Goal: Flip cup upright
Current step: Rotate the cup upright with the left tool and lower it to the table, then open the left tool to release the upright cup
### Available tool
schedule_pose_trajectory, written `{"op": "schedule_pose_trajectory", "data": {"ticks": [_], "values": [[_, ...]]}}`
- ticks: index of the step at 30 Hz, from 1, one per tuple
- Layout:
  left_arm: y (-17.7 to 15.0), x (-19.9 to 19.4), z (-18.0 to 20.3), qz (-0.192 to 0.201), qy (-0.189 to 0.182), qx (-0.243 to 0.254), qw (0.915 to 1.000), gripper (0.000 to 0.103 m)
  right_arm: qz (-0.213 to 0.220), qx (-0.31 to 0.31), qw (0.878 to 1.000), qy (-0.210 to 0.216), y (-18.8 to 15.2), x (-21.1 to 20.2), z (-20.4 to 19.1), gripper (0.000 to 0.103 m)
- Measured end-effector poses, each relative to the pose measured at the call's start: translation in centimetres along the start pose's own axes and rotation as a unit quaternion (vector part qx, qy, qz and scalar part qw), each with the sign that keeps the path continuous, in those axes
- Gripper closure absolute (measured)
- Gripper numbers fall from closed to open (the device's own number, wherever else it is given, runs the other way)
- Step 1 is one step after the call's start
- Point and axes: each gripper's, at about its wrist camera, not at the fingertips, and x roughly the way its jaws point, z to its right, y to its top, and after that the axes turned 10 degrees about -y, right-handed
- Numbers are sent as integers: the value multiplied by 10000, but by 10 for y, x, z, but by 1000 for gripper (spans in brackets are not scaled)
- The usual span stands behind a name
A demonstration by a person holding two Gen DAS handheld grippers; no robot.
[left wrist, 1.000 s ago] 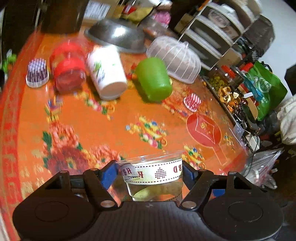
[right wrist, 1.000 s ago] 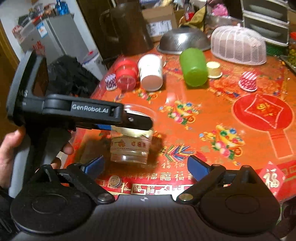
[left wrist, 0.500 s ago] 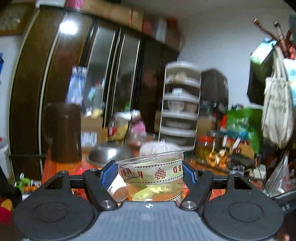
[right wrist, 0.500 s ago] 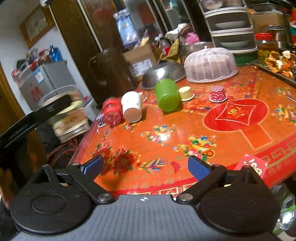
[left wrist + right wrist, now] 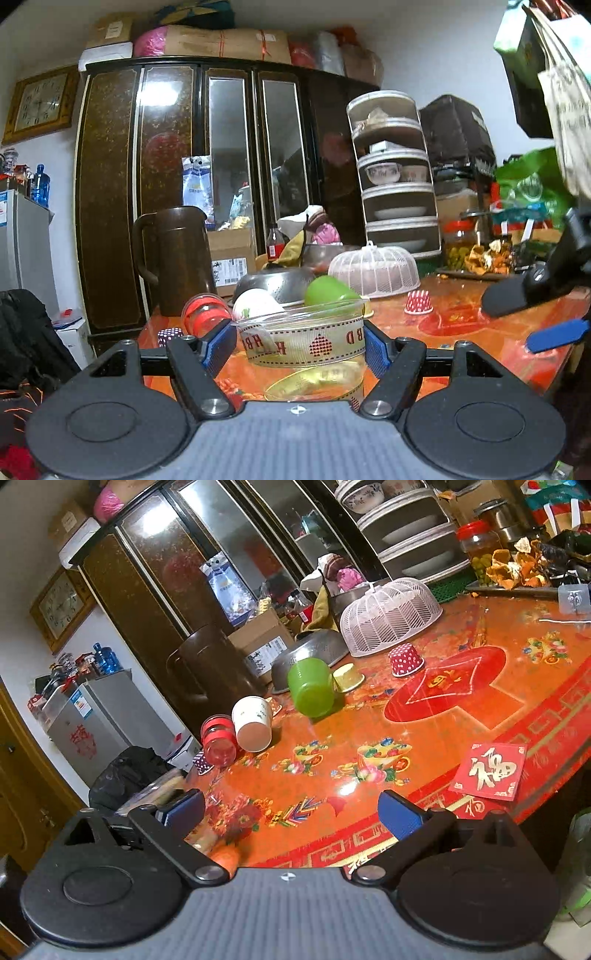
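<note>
My left gripper (image 5: 300, 345) is shut on a clear plastic cup (image 5: 306, 347) with a patterned ribbon band. It holds the cup mouth up, level, above the near edge of the orange table (image 5: 461, 332). My right gripper (image 5: 291, 808) is open and empty above the table's front edge; its fingers (image 5: 554, 334) show at the right of the left wrist view. A green cup (image 5: 312, 686), a white paper cup (image 5: 253, 723) and a red-lidded jar (image 5: 218, 740) lie on their sides further back.
A white mesh food cover (image 5: 389, 616), a steel bowl (image 5: 310, 653), a brown jug (image 5: 207, 664) and small paper cupcake cups (image 5: 404, 660) stand at the back. A red envelope (image 5: 489, 770) lies near the front edge. A dark cabinet (image 5: 207, 166) stands behind.
My left gripper has lifted the clear cup off the table and tilted up to level, so its view swung from the tabletop to the room. My right gripper has stayed open.
</note>
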Motion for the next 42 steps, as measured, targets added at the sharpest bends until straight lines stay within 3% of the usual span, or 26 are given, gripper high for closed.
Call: {"op": "schedule_pose_trajectory", "data": {"ticks": [4,11,16,18,19,21,25,30,33,36,39,42], "values": [[-6,4,-1,-259,12,41,9997,29,56,1,10000,19,-5,-4,1,1],[-12,-9,4,-223,-78,310,9992,25,5,-106,9999,-17,-12,-2,-2,1],[-19,-2,-9,-690,-466,-97,9965,24,-28,-246,9997,14,-15,-1,-12,1],[-18,-4,-13,-783,-593,-103,9951,6,-49,-317,9995,24,-16,-1,-17,1],[-18,-5,-15,-814,-676,-114,9943,2,-53,-376,9993,16,-17,-1,-19,1],[-19,-12,-22,-989,-969,-165,9902,1,-29,-497,9988,-5,-17,-2,-25,1],[-27,-34,-44,-1708,-1492,-574,9722,1,6,-872,9961,-109,-23,-9,-41,1],[15,-55,-82,-2087,-1283,-1340,9602,1,-192,-1442,9889,-310,-23,-16,-67,1],[41,-62,-96,-2325,-1252,-1640,9505,1,251,-1696,9836,-562,-18,-38,-87,1],[61,-67,-94,-2361,-1254,-1594,9503,1,677,-1839,9761,-935,-8,-58,-106,1],[71,-69,-84,-2375,-1196,-1464,9528,1,365,-2119,9743,-666,5,-70,-118,1],[78,-66,-77,-2383,-1305,-1483,9509,1,61,-2007,9789,-391,15,-69,-113,1]]}}
